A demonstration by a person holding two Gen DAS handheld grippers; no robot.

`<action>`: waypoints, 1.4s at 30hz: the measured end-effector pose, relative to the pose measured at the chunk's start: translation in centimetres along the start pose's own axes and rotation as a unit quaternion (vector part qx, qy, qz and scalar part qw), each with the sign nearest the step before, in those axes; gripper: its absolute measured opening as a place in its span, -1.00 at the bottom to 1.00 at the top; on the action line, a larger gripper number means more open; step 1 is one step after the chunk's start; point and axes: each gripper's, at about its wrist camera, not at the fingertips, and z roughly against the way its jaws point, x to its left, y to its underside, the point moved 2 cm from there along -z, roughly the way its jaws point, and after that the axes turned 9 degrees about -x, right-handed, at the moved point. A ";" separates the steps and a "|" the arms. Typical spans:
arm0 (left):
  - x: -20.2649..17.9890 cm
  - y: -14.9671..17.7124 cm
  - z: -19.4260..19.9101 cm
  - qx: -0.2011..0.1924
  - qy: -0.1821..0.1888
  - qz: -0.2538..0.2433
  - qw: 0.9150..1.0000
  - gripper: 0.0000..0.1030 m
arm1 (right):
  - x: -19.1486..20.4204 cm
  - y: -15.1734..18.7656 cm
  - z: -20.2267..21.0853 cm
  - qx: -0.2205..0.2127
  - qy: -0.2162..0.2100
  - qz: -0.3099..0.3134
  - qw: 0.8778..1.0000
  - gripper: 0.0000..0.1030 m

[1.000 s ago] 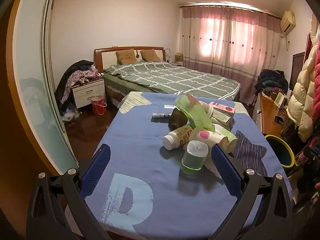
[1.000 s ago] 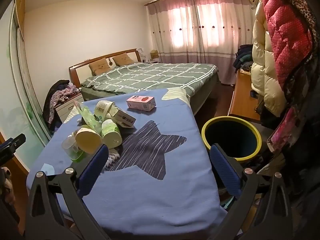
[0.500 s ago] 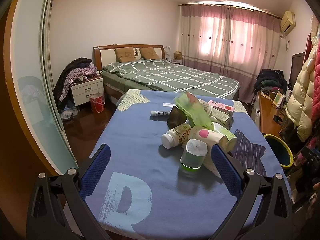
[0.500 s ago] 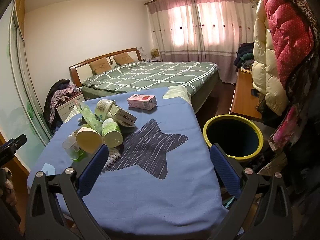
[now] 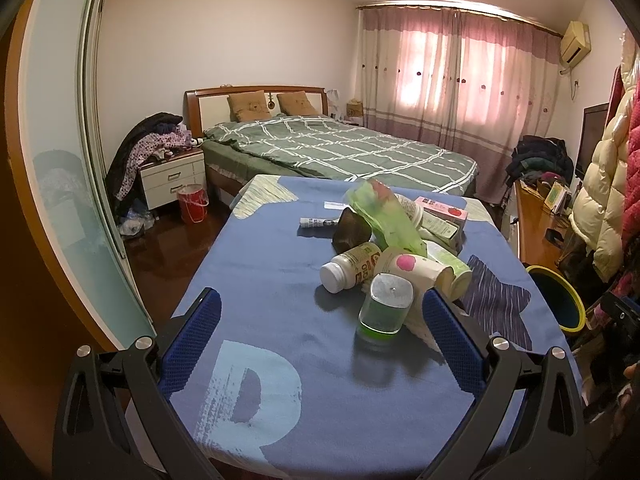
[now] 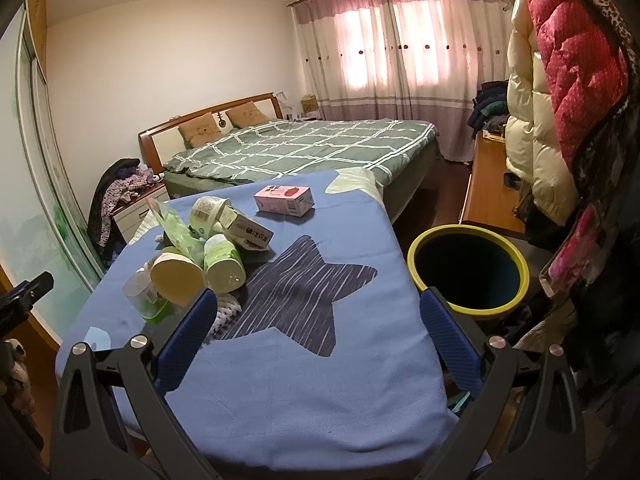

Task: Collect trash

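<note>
A heap of trash lies on the blue tablecloth (image 5: 256, 280): a clear bottle with green liquid (image 5: 385, 307), a white pill bottle (image 5: 351, 266), paper cups (image 5: 416, 270), a green plastic bag (image 5: 380, 212) and a pink carton (image 5: 442, 210). My left gripper (image 5: 320, 336) is open, just short of the clear bottle. From the other side, the right wrist view shows the same heap, with cups (image 6: 222, 258), a small box (image 6: 250, 232) and the pink carton (image 6: 284, 199). My right gripper (image 6: 318, 336) hangs open over the star print. A yellow-rimmed bin (image 6: 468, 270) stands beside the table.
A green plaid bed (image 5: 340, 152) lies behind the table. A nightstand piled with clothes (image 5: 168, 168) and a red bucket (image 5: 193, 202) stand at the left by a glass sliding door (image 5: 60, 168). Coats (image 6: 560, 92) hang at the right above a wooden bench (image 6: 490, 196).
Both grippers have drifted slightly; the views shift a little and the heap sits a touch lower in the left wrist view. Nothing on the table has moved.
</note>
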 end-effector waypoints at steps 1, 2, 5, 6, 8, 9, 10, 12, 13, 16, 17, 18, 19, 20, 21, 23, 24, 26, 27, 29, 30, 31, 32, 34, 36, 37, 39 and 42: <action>0.0 0.0 0.0 0.000 0.000 0.000 1.000 0.93 | 0.0 0.0 0.0 0.000 0.002 0.001 1.000 0.88; 0.0 0.1 -0.1 0.000 0.000 0.000 1.000 0.93 | 0.0 0.0 0.0 0.000 0.003 0.001 1.000 0.88; 0.0 0.2 -0.1 0.001 0.001 0.000 1.000 0.93 | 0.0 0.0 -0.1 0.001 0.001 -0.001 1.000 0.88; 0.0 0.2 -0.1 0.001 0.000 0.000 1.000 0.93 | 0.0 0.0 -0.1 0.001 0.001 -0.001 1.000 0.88; 0.0 0.2 -0.1 0.001 0.001 0.001 1.000 0.93 | 0.0 0.0 -0.1 0.001 0.002 -0.001 1.000 0.88; 0.0 0.2 -0.2 0.002 0.001 0.001 1.000 0.93 | 0.0 0.0 -0.1 0.002 0.001 -0.001 1.000 0.88; 0.0 0.3 -0.2 0.002 0.001 0.001 1.000 0.93 | 0.0 0.0 -0.1 0.001 0.002 -0.001 1.000 0.88; -0.1 0.4 -0.2 0.002 0.000 0.001 1.000 0.93 | -0.1 -0.1 0.0 0.000 0.003 -0.002 1.000 0.88; 0.0 0.4 -0.2 0.002 0.001 0.001 1.000 0.93 | -0.2 -0.1 0.0 0.000 0.003 -0.003 1.000 0.88; 0.0 0.5 -0.2 0.001 0.000 0.001 1.000 0.93 | -0.3 -0.2 -0.1 -0.001 0.003 -0.006 1.000 0.88; -0.1 0.6 -0.3 0.002 0.000 0.000 1.000 0.93 | -0.3 -0.2 -0.1 0.000 0.003 -0.006 1.000 0.88; 0.0 0.5 -0.2 0.002 0.000 0.002 1.000 0.93 | -0.3 -0.2 -0.1 0.001 0.004 -0.006 1.000 0.88; 0.0 0.5 -0.3 0.003 0.000 0.002 1.000 0.93 | -0.3 -0.1 -0.1 0.001 0.004 -0.006 1.000 0.88; 0.0 0.6 -0.3 0.004 0.001 0.003 1.000 0.93 | -0.4 -0.1 -0.1 0.001 0.003 -0.006 1.000 0.88; -0.1 0.6 -0.3 0.003 0.000 0.002 1.000 0.93 | -0.4 -0.1 -0.1 0.001 0.003 -0.006 1.000 0.88; 0.0 0.5 -0.3 0.002 0.000 0.002 1.000 0.93 | -0.4 -0.1 -0.1 0.000 0.003 -0.006 1.000 0.88; 0.0 0.6 -0.3 0.002 0.001 0.001 1.000 0.93 | -0.4 -0.1 -0.2 0.000 0.003 -0.007 1.000 0.88; 0.0 0.5 -0.3 0.003 0.000 0.002 1.000 0.93 | -0.3 -0.1 -0.2 0.002 0.002 -0.008 1.000 0.88; 0.0 0.5 -0.3 0.003 0.000 0.002 1.000 0.93 | -0.3 0.0 -0.2 0.003 0.002 -0.008 1.000 0.88; 0.0 0.5 -0.3 0.003 0.000 0.002 1.000 0.93 | -0.3 0.0 -0.3 0.003 0.002 -0.007 1.000 0.88; 0.0 0.5 -0.3 0.004 0.000 0.002 1.000 0.93 | -0.3 0.0 -0.3 0.004 0.002 -0.008 1.000 0.88; 0.0 0.5 -0.3 0.004 0.001 0.002 1.000 0.93 | -0.3 0.0 -0.3 0.003 0.001 -0.009 1.000 0.88; 0.0 0.5 -0.3 0.004 0.000 0.002 1.000 0.93 | -0.3 0.1 -0.3 0.003 0.001 -0.009 1.000 0.88; 0.0 0.6 -0.3 0.004 0.000 0.001 1.000 0.93 | -0.3 0.1 -0.3 0.004 0.001 -0.008 1.000 0.88; 0.0 0.6 -0.3 0.005 0.001 0.002 1.000 0.93 | -0.3 0.1 -0.3 0.003 0.001 -0.009 1.000 0.88; -0.1 0.6 -0.3 0.006 0.001 0.002 1.000 0.93 | -0.3 0.1 -0.3 0.003 0.001 -0.009 1.000 0.88; -0.1 0.7 -0.3 0.006 0.001 0.002 1.000 0.93 | -0.3 0.2 -0.4 0.003 0.002 -0.009 1.000 0.88; -0.1 0.6 -0.3 0.006 0.001 0.002 1.000 0.93 | -0.3 0.2 -0.4 0.003 0.002 -0.009 1.000 0.88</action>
